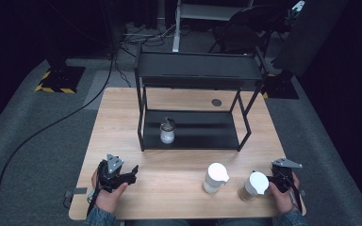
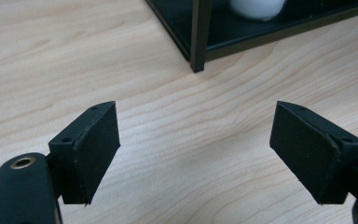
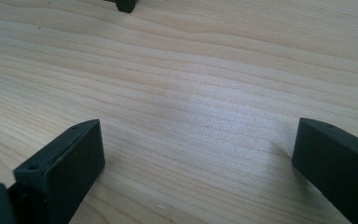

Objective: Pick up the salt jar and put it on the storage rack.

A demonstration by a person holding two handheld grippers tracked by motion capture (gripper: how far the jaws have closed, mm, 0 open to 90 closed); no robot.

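My left gripper (image 1: 125,175) is low over the near left of the wooden table (image 1: 179,160). In the left gripper view it (image 2: 195,135) stands open, with bare wood between its pads (image 2: 98,149). My right gripper (image 1: 280,178) is at the near right corner. It (image 3: 196,140) is also open over bare wood. A white-lidded jar (image 1: 254,185) stands just left of the right hand, and a second white-lidded jar (image 1: 215,177) stands further left. A small jar with white contents (image 1: 167,131) sits on the lower shelf of the black rack (image 1: 193,75); its white base (image 2: 256,7) shows ahead of the left gripper.
The black two-tier rack takes up the far middle of the table. Its front left leg (image 2: 198,35) stands ahead of my left gripper, and one foot (image 3: 126,4) shows at the top of the right gripper view. A small dark disc (image 1: 216,102) lies behind the rack.
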